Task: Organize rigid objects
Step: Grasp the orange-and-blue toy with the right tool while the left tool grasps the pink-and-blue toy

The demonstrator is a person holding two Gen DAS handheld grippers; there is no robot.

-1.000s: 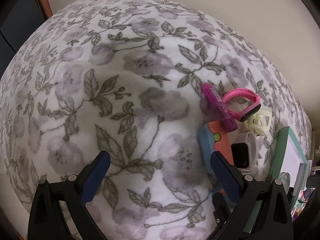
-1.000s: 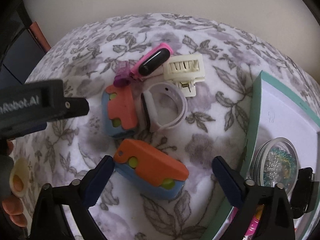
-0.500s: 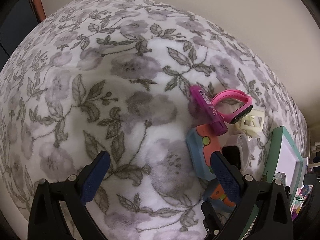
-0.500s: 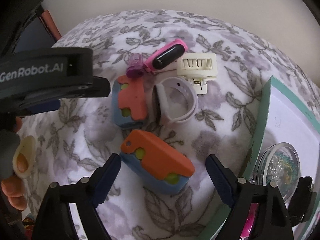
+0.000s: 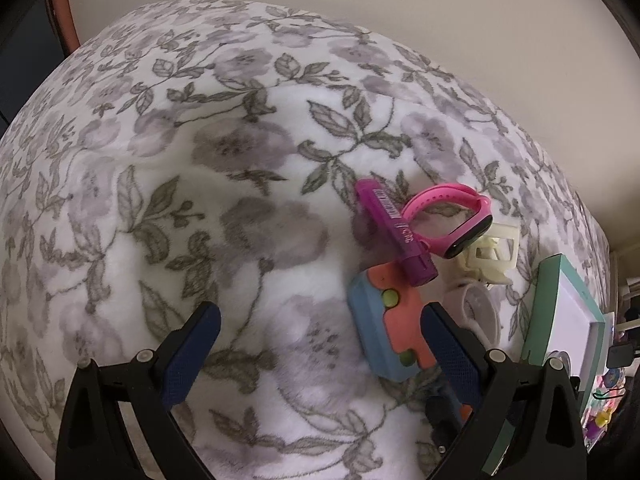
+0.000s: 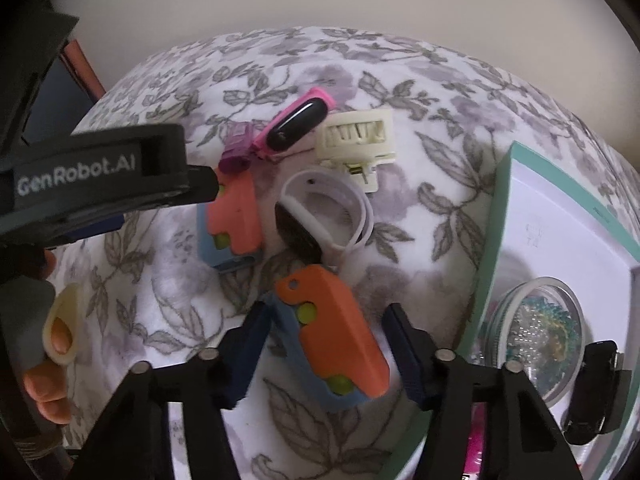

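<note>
Two orange-and-blue toys lie on the floral blanket (image 6: 440,92). The nearer toy (image 6: 340,332) sits between the fingers of my right gripper (image 6: 326,320), whose jaws are closing. The left pad is at the toy's blue edge and a thin gap shows on the right. The second toy (image 6: 232,220) (image 5: 388,324) lies just inside the right finger of my left gripper (image 5: 320,316), which is open and untouched. Behind the toys are a pink watch band (image 6: 298,126) (image 5: 452,212), a purple marker (image 5: 394,232), a white band (image 6: 332,208) and a cream hair clip (image 6: 360,140).
A teal-rimmed white box (image 6: 492,240) stands at the right, holding a round clear case of beads (image 6: 536,332) and a black object (image 6: 592,392). The left gripper's body (image 6: 100,184) and a person's fingers (image 6: 48,392) fill the left of the right wrist view. A pale wall rises behind.
The right gripper's fingers have drawn in around the nearer orange-and-blue toy. The left gripper's body has come further into the right wrist view, towards the second toy.
</note>
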